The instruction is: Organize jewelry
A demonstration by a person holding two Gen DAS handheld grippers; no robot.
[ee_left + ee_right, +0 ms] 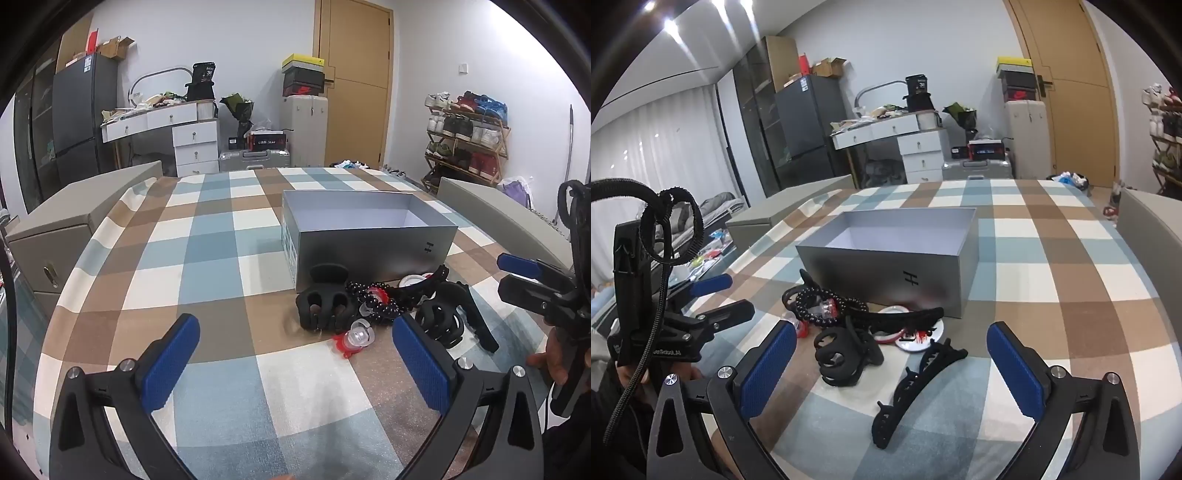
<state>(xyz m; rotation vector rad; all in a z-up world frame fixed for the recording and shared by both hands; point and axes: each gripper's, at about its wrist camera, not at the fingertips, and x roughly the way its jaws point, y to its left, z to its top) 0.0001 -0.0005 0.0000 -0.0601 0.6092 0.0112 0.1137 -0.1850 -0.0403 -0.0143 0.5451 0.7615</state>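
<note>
Checked cloth in blue, brown and cream covers the surface (pixel 221 240), and the grey box (pixel 369 236) standing open on it serves as the landmark for everything else.

Far to the left of the box, the left gripper (pixel 295 365) hangs above bare cloth with its jaws spread wide and nothing between the blue pads (pixel 170 365).

Just in front of the box's near wall lies the jewelry heap. At its left end sits a black claw clip (pixel 323 302), close to the box's front left corner. Right of it a string of black beads (pixel 827 302) curls around a small red-and-clear piece (pixel 827 308). A second red-and-clear piece (pixel 352 338) lies apart from the heap on the near side, farther from the box. Next comes a black headband (pixel 897 317) stretched along the box front, over a white disc (pixel 919 338) with red marks; what the disc is I cannot tell, perhaps a small dish or lid. In front of the headband, away from the box, rests a second black claw clip (pixel 846 358). Right of that, and nearest the camera, a long black barrette (pixel 916 391) lies slanted on the cloth.

Near the box's front right side, the right gripper (pixel 892 373) hovers over the barrette and the second clip, jaws fully apart, touching neither. The box interior looks empty.
</note>
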